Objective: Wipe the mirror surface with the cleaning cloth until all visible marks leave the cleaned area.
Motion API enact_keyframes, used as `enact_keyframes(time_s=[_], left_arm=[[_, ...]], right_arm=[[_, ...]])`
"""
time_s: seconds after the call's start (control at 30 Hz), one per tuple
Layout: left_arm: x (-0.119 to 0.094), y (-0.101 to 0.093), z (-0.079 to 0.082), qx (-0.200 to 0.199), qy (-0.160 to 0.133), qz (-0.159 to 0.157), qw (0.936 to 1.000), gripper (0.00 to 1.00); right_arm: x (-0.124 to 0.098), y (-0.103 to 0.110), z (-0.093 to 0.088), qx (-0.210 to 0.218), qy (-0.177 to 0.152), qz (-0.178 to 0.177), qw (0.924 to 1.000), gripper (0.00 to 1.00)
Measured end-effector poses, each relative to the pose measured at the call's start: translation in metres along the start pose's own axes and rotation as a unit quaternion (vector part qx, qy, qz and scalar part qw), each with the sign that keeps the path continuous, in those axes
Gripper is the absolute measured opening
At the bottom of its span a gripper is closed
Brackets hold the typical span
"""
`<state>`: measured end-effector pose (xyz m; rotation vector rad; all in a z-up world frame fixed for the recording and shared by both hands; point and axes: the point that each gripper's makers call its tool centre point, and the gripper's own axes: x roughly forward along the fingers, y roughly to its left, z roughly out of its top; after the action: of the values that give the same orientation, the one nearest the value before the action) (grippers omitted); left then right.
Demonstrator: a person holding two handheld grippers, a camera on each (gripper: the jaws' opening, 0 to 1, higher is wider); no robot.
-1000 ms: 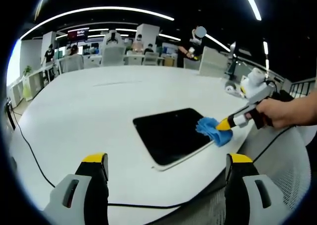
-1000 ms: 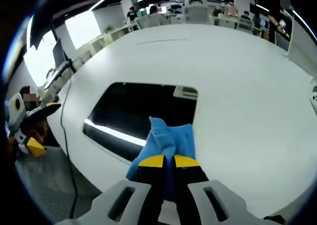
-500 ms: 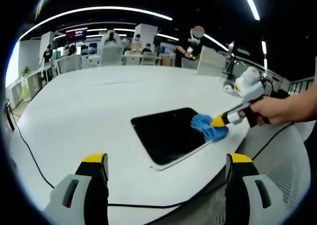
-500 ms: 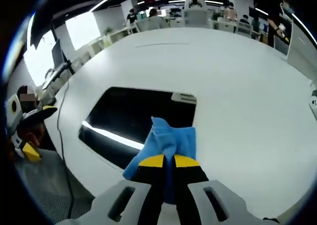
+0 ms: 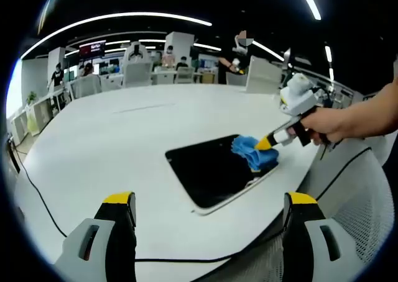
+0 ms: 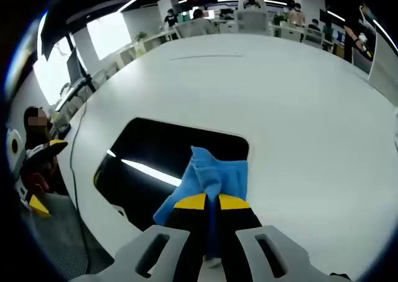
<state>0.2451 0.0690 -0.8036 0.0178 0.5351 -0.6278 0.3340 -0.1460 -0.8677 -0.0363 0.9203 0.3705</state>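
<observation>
Under cloth (image 6: 214, 175), hidden mirror (image 6: 155, 154) corner

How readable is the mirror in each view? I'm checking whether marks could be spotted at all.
Left gripper view: the mirror reads as flat black with no detail, and fisheye bends the white table. Right gripper view: a bright ceiling-light streak crosses the mirror beside the blue cleaning cloth; any marks are too faint to tell.

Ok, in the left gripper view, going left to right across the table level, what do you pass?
Black cable at the table's left edge → mirror → blue cleaning cloth → right gripper shut on the cloth → the person's hand holding it.
</observation>
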Motion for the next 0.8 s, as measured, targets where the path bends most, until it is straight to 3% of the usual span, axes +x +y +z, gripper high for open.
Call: enact_keyframes(time_s=[0.8], left_arm=[[0.0, 0.007, -0.002, -0.017, 0.001, 0.015, 0.9997, 0.99]], right_arm=[[0.029, -0.02, 0.041, -0.009, 0.012, 0.008, 0.9999, 0.0]])
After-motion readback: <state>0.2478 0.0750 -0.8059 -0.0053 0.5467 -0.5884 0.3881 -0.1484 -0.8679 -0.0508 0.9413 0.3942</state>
